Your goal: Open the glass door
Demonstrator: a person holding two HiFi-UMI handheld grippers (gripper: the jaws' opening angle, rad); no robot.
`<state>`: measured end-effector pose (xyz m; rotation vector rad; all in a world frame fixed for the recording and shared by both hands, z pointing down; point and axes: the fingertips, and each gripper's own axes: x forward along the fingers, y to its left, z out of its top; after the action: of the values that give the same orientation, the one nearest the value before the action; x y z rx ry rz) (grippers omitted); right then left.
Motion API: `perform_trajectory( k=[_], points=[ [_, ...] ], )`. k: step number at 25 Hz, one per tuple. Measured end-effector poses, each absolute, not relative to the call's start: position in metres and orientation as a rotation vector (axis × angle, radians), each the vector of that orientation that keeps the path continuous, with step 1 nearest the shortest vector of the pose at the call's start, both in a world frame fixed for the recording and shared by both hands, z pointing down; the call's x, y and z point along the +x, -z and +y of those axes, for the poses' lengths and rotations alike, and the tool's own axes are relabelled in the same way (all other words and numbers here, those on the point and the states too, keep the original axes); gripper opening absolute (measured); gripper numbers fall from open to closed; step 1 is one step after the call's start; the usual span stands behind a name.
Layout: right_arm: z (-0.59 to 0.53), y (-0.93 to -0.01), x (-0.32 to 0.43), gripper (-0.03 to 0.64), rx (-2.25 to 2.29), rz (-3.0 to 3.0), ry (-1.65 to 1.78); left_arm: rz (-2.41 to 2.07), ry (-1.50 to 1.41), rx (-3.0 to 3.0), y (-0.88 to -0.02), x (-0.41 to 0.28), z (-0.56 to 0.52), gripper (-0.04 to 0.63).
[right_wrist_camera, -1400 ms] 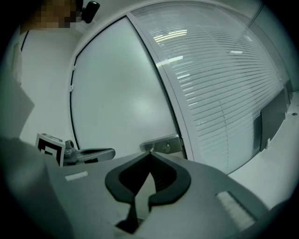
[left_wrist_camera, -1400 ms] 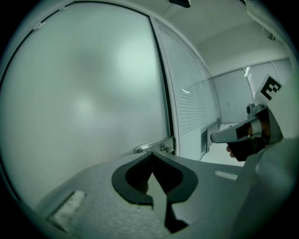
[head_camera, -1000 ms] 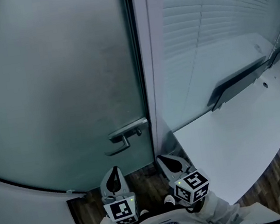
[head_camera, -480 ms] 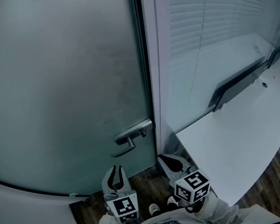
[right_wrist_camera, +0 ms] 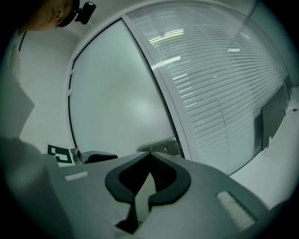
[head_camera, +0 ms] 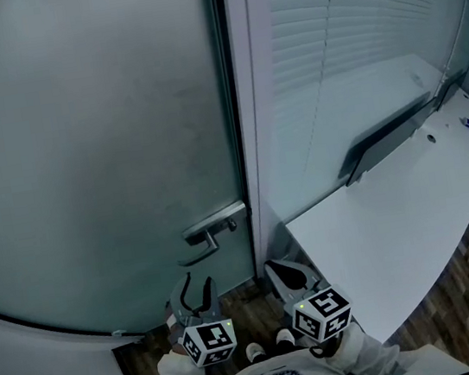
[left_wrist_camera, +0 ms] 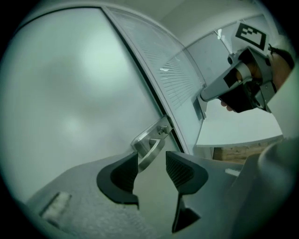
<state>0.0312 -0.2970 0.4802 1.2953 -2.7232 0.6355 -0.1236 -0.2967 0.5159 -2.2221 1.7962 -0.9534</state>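
The frosted glass door (head_camera: 88, 143) stands closed, with a metal lever handle (head_camera: 210, 229) at its right edge. My left gripper (head_camera: 196, 291) hangs just below the handle, its jaws opening wide with nothing between them. In the left gripper view the handle (left_wrist_camera: 149, 142) shows ahead, past the gap of the left gripper (left_wrist_camera: 152, 170), clear of both pads. My right gripper (head_camera: 284, 273) sits beside it to the right, shut and empty. In the right gripper view the right gripper (right_wrist_camera: 149, 156) points at the handle (right_wrist_camera: 161, 147) from a distance.
A pale door frame (head_camera: 253, 136) runs up right of the door. Beyond it is a glass wall with blinds (head_camera: 351, 34) and a dark bar (head_camera: 385, 142). A white curved tabletop (head_camera: 379, 222) juts in at the right. Dark wooden floor (head_camera: 236, 313) lies below.
My left gripper's jaws have gone from shut to wide apart, and the gripper has rolled and sunk a little. The right gripper has stayed put.
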Motion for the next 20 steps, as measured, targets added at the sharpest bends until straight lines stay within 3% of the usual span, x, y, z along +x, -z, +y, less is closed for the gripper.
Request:
perform_trajectory(
  k=[10,20],
  points=[
    [-0.296,-0.482,0.057,0.005,1.365,-2.685,-0.640,1.429,1.280,-1.875,-0.535,-0.112,-0.324,0.196],
    [-0.297,-0.484,0.080,0.005,1.413,-2.665,-0.662,1.323,1.400,-1.744,-0.552,-0.116,-0.348,0.196]
  ],
)
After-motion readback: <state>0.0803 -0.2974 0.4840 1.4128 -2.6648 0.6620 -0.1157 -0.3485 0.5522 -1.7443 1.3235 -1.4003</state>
